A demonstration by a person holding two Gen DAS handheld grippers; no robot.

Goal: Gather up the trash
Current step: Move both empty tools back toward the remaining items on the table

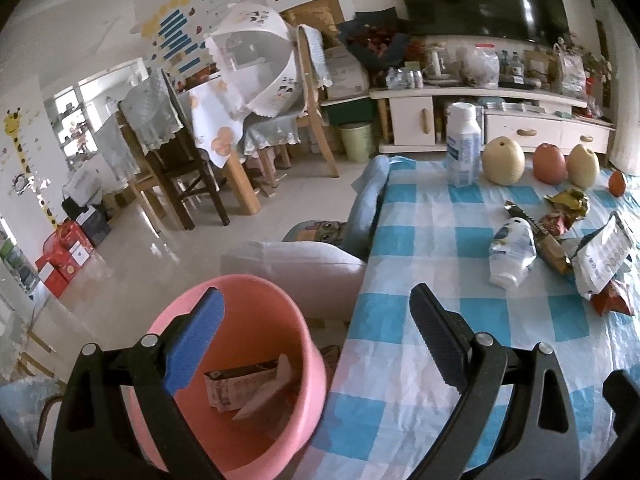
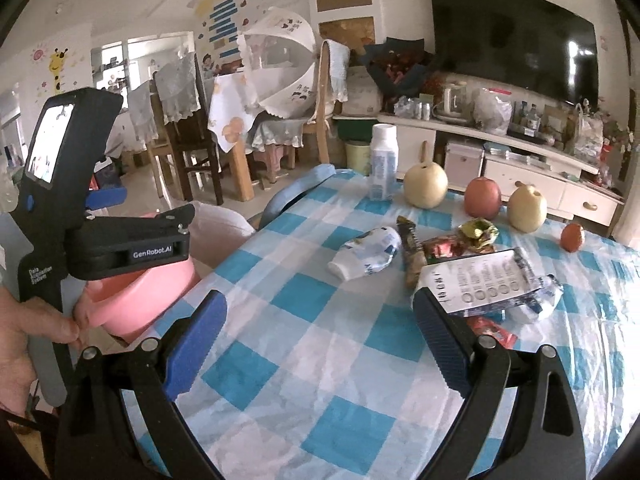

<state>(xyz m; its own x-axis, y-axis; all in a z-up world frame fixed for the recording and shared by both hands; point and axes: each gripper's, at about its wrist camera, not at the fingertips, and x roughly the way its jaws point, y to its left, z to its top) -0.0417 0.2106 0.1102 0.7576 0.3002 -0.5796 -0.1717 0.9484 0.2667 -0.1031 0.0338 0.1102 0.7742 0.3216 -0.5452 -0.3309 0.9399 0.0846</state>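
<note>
A pink bin stands beside the table's left edge, with a brown carton inside. My left gripper is open and empty, above the bin's rim and table edge. Trash lies on the blue checked tablecloth: a crushed white bottle, a brown wrapper, a gold wrapper, a white printed bag and red wrappers. My right gripper is open and empty over the cloth, near the white bag. The left gripper's body shows above the bin.
An upright white bottle, two pears, an apple and a small orange fruit stand along the table's far side. A cushioned seat sits beside the bin. Dining chairs and a TV cabinet stand beyond.
</note>
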